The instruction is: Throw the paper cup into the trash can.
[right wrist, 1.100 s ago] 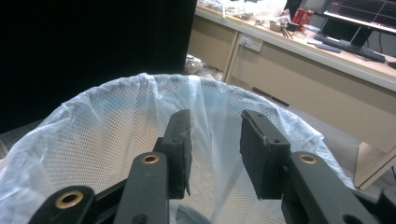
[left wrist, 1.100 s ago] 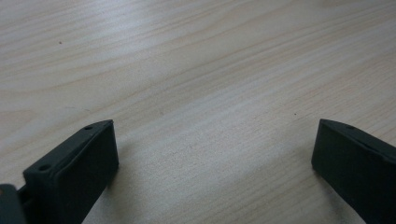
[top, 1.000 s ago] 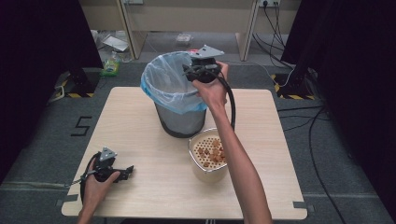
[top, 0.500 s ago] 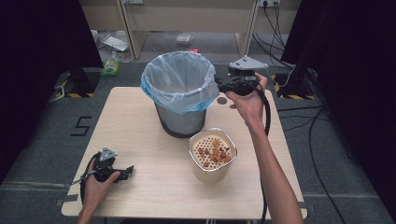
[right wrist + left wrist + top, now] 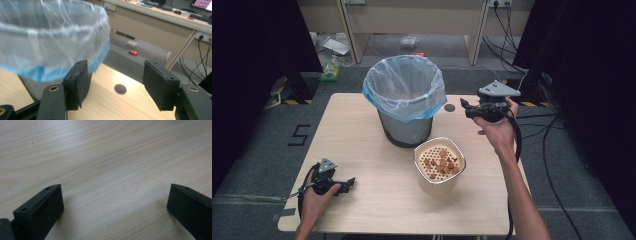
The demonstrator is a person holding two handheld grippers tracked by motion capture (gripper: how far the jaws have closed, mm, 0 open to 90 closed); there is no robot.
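Right claw: the right gripper [image 5: 469, 109] is held in the air to the right of the bin, jaws spread wide with nothing between them; the right gripper view [image 5: 116, 87] shows bare table and a round hole [image 5: 120, 89] in the gap.
What changed: a second ago this claw was over the mouth of the bin [image 5: 404, 100]; half a second ago it had cleared the rim, and now it has come further back and lower, off to the bin's right side.
Meaning for the work: judging by that path and the empty jaws, a drop into the bin looks finished, and the hand seems to be on its way back for another piece.
Where the pieces are: the small brown bits [image 5: 439, 163] lie on the perforated top of the cream pot [image 5: 437, 182], which stands on the table [image 5: 377, 200] just in front of the bin and below-left of the right claw.
Right arm pose: forearm reaching up from the bottom edge, wrist bent so the jaws point left toward the bin, the grey plate on top, cable hanging down along the arm.
Left claw: the left gripper [image 5: 348, 182] rests low on the table near the front left corner, jaws wide apart and empty [image 5: 113, 202], unmoved over the last second.
Left hand pose: the hand is wrapped round the handle, jaws pointing right across the bare wood, well apart from the pot.
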